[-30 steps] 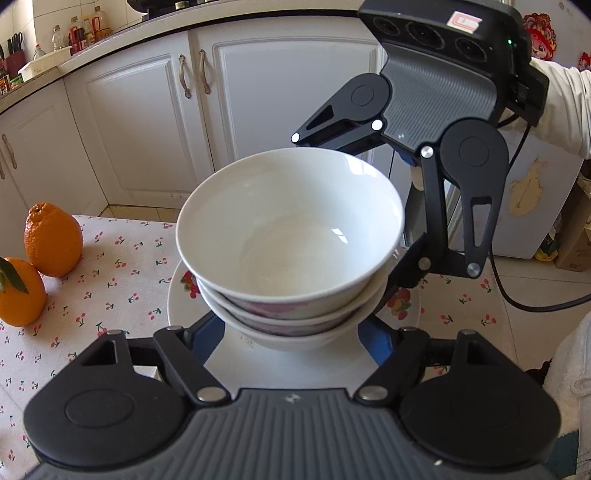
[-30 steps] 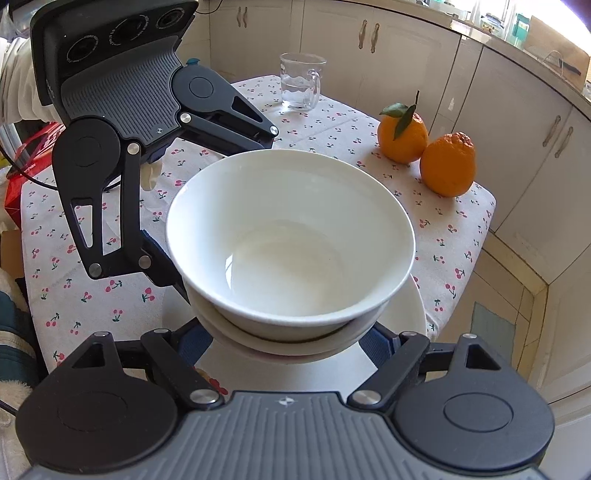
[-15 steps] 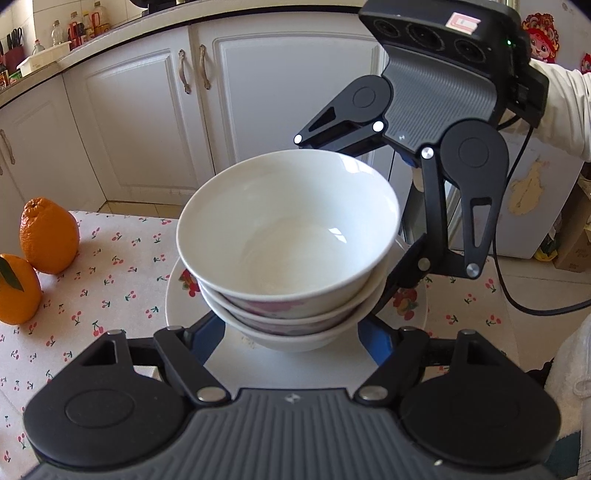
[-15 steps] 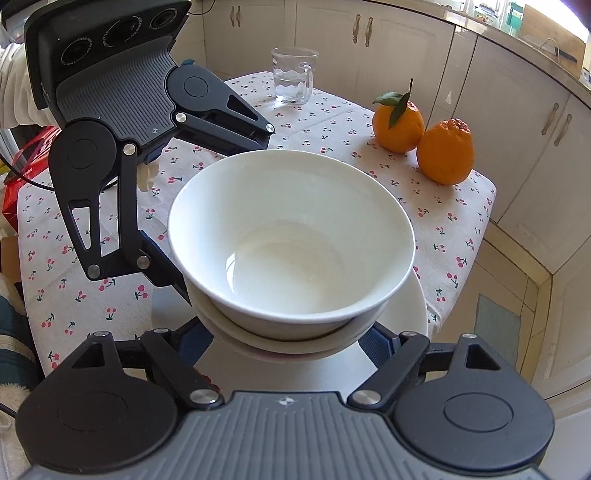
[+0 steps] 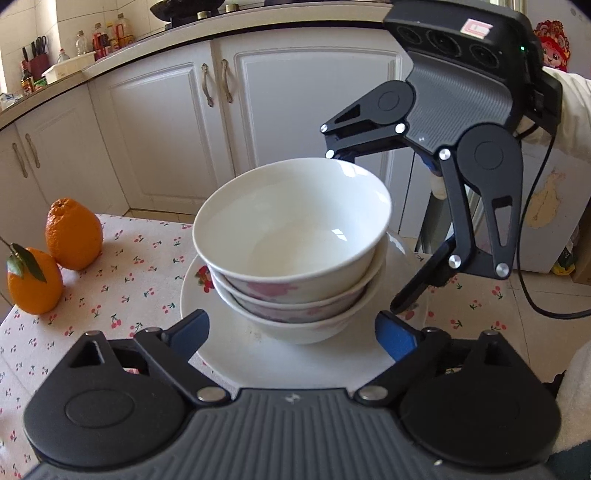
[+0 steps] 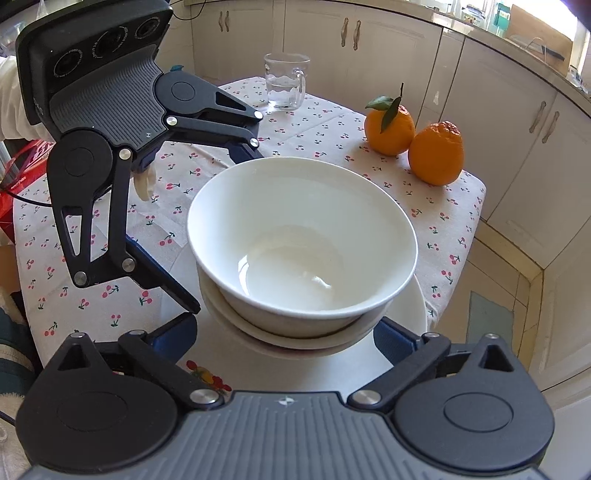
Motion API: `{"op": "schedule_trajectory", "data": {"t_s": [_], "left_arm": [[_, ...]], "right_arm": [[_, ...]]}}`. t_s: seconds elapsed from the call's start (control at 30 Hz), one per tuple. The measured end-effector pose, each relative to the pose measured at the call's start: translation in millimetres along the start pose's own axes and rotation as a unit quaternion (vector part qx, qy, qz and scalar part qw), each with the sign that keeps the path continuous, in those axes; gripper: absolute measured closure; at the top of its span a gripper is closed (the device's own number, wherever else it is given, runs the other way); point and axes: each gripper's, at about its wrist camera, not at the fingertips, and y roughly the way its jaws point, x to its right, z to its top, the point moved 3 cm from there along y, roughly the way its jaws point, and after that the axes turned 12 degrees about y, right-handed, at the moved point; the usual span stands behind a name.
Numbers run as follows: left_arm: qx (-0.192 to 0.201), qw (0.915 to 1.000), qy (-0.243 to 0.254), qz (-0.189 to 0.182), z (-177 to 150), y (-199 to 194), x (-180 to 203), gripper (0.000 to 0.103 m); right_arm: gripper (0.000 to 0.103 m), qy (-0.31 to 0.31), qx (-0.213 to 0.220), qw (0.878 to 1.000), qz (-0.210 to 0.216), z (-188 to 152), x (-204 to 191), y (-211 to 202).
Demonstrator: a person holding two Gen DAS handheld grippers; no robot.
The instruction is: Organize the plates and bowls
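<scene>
No readable text anywhere. Closest thing: small pink/white sticker point(image 5: 479, 27) on top of the right tool's housing, seen from left wrist cam, w/ a red mark on it, too blurred to make out letters. Small star-like emblem point(image 5: 291, 397) moulded into the ribbed grey body at bottom of left wrist view, same emblem point(image 6: 284, 401) in right wrist view; a logo mark, no letters. Red packaging point(image 6: 26, 157) at left edge of right wrist view has pale print, illegible. Bottles point(image 5: 107, 35) on the far kitchen surface carry labels, too small to read.
</scene>
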Motion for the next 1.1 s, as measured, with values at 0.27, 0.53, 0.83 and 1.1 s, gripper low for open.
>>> {"op": "schedule_trajectory", "data": {"t_s": [0.27,0.53,0.83,1.1], "left_arm": [[0.033,0.9945,-0.039,0.092,2.4,-50.3,34.3,0.002],[0.067,0.9561,-0.15,0.243,5.5,-95.3,85.1,0.001],[0.02,0.9019,-0.277,0.331,-1.8,-124.4,101.9,0.001],[0.02,0.891,-0.281,0.356,3.7,-152.4,116.8,0.0]], "right_arm": [[0.0,0.047,0.039,0.996,-0.062,-11.0,-19.5,-38.3],[0.0,0.24,0.109,0.95,-0.17,-42.3,-41.6,-75.7],[0.0,0.344,0.187,0.888,-0.24,-73.4,-100.4,-114.7],[0.0,0.316,0.202,0.885,-0.277,-66.6,-136.3,-131.1]]}}
